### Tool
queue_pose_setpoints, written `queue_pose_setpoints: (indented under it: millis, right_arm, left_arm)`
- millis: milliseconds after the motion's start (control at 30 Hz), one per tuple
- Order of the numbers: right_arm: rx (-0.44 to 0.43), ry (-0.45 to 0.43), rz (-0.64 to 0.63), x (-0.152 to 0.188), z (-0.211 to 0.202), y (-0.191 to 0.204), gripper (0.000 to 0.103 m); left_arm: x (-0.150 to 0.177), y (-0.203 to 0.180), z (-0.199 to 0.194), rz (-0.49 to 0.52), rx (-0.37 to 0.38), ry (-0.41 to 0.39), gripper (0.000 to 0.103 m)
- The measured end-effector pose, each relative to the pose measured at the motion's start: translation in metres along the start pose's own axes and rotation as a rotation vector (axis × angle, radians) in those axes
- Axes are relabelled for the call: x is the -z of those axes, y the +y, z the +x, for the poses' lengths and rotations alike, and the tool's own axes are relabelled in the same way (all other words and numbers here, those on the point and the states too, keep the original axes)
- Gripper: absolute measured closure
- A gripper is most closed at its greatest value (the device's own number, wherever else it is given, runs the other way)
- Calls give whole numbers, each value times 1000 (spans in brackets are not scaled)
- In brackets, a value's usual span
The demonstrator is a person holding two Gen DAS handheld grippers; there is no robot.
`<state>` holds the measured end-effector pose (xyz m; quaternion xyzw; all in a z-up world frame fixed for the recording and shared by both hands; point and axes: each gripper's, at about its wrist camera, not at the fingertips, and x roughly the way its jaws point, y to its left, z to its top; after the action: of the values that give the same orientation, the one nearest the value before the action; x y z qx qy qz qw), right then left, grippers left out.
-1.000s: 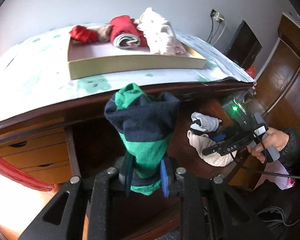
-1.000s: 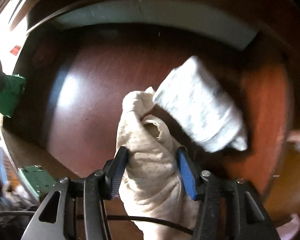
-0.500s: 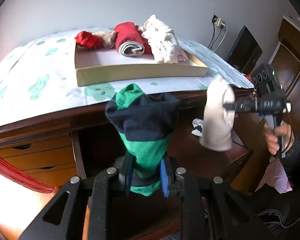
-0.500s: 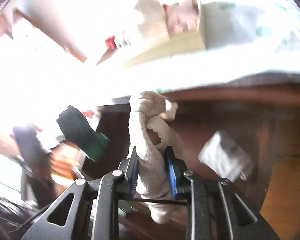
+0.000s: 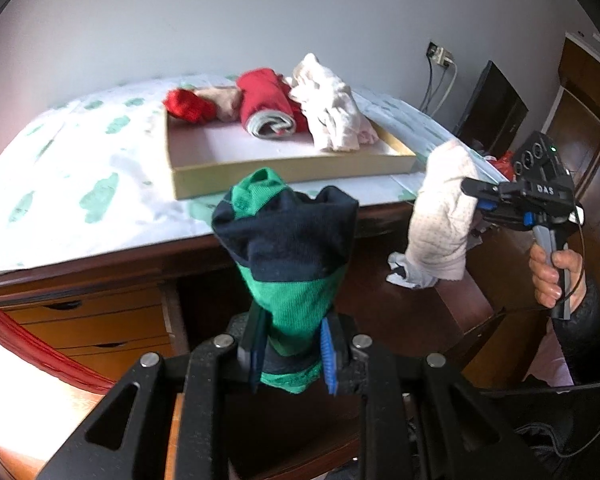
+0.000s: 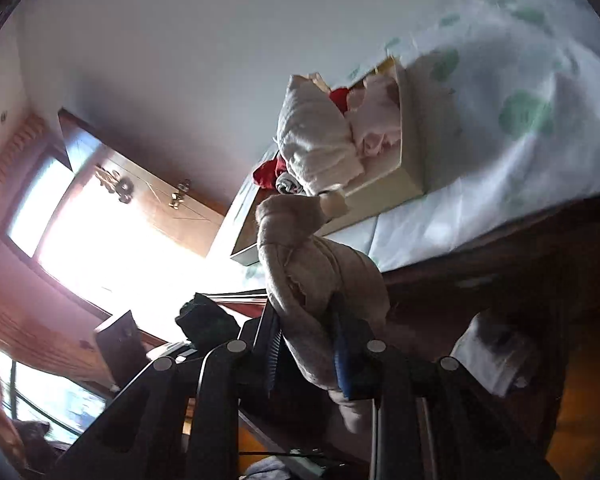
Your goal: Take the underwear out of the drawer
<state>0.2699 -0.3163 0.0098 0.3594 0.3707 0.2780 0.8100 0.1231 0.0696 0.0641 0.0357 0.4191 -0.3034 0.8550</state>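
Between the jaws of the left gripper (image 5: 290,354), nearest to its camera, a green and navy underwear (image 5: 286,248) is held tightly and stands upright above the pads; this grip and this piece are seen the same as one second ago. A bigger change is noticed at the right gripper (image 6: 306,354): one second ago a cream dotted underwear (image 6: 320,276) was lying between its wide jaws on the floor of the open drawer (image 5: 412,280), and since then the jaws have just been closing on it, so that the cloth is now pinched narrow between the blue pads. It has also been lifted out of the drawer and is seen, in the left view, hanging at the side of the gripper at about the level of the desk edge. It is judged that this piece is already taken out and that only the carrying to the tray (image 5: 292,168) is left for it. Down in the drawer, below the lifted cloth, a grey and white piece (image 5: 410,276) is left, so the task is judged not finished. Farther back, on the patterned cloth (image 5: 80,168) of the desk, the shallow tray is seen with red and pale pieces piled at its far side.
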Motion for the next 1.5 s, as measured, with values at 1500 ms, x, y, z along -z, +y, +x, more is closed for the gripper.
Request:
queue_pose_setpoints:
  millis: [1500]
  right_arm:
    - [-23,-142,-166,35,-29,55,79]
  left_arm:
    - [-17,-41,-30,13,-77,-172,83]
